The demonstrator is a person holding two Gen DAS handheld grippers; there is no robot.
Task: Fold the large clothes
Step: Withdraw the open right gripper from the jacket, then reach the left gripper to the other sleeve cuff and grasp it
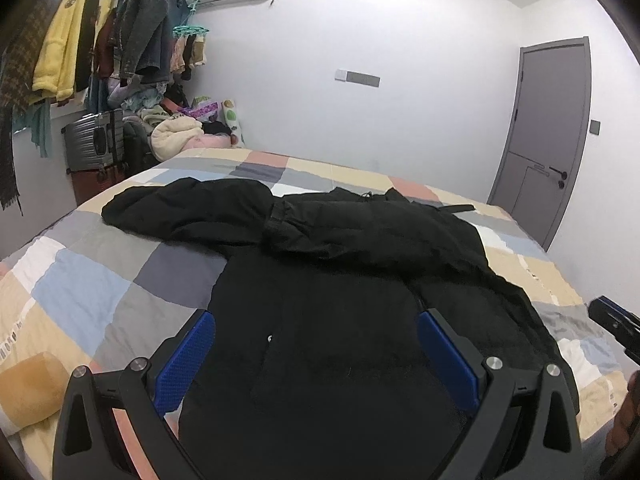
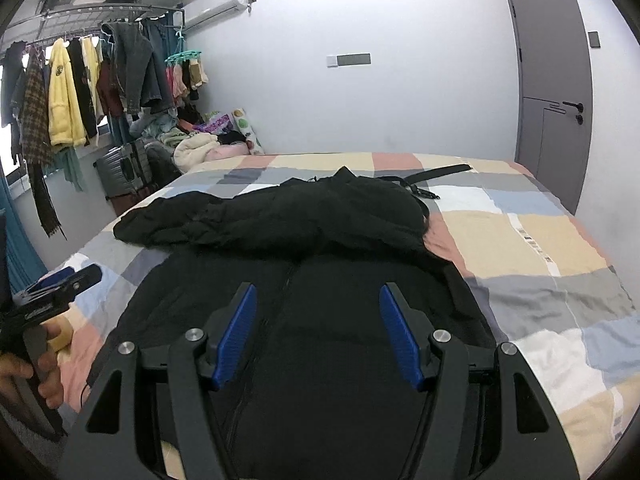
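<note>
While both claws gape empty, black coat (image 1: pixel 340 280) on patchwork bed (image 1: pixel 100 280), grey door (image 1: pixel 552 128).

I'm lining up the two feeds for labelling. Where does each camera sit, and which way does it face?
Left wrist: on the left tool, jaws open, angled down over the black coat on the patchwork bed; the right tool shows at the right edge.
Right wrist: on the right tool, open, above the same coat; the left tool and the hand holding it show at left.
Shared: coat, bed, hanging clothes rack, grey door.
</note>
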